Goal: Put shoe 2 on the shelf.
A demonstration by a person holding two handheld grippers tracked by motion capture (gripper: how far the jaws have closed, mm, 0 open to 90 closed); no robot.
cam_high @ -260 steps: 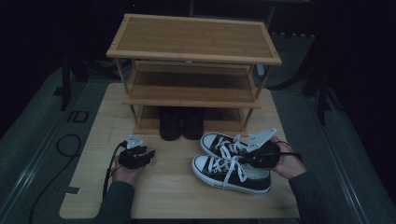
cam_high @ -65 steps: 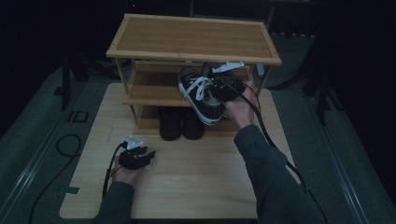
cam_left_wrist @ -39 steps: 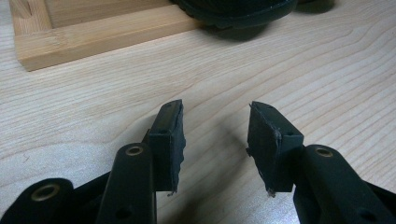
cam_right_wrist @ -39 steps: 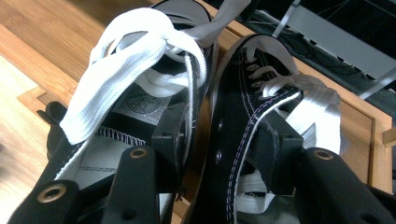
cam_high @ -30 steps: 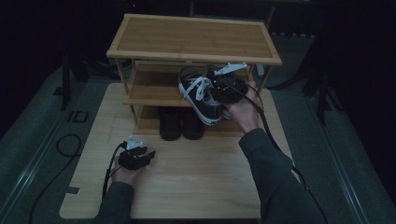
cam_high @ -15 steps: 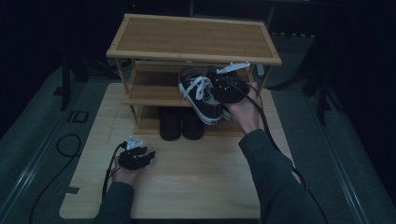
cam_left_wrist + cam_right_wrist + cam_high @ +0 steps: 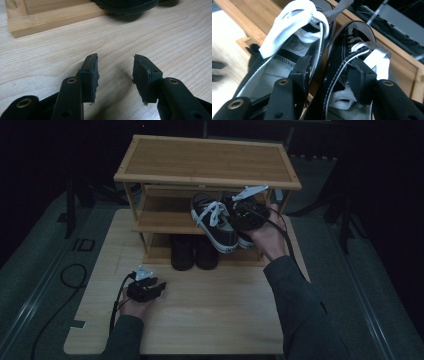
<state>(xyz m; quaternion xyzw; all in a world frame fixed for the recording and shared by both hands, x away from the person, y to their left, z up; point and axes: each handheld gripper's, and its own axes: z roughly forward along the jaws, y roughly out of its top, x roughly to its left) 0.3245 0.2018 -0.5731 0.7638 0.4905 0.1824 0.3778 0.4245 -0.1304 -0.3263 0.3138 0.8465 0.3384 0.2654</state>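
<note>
Since the earliest picture, the pair of black-and-white sneakers (image 7: 220, 222) has left the tabletop (image 7: 210, 305) and is now held up at the middle shelf (image 7: 165, 220) of a wooden shoe rack (image 7: 205, 160), and over the last half second it has hardly shifted. The right gripper (image 7: 248, 213) holds both sneakers at once. In the right gripper view, one jaw sits inside the left sneaker (image 7: 287, 57) and the other inside the right sneaker (image 7: 359, 57), pinching their two inner walls together between them. White laces (image 7: 294, 22) hang just above the jaws, and the rack's wooden rail lies beyond.

The left gripper (image 7: 145, 289) rests low on the tabletop, well apart from the right one. Its jaws stand parted with nothing between them. Ahead of it are the base of the rack and the toe of a dark shoe (image 7: 125, 5) from the pair on the bottom shelf.
</note>
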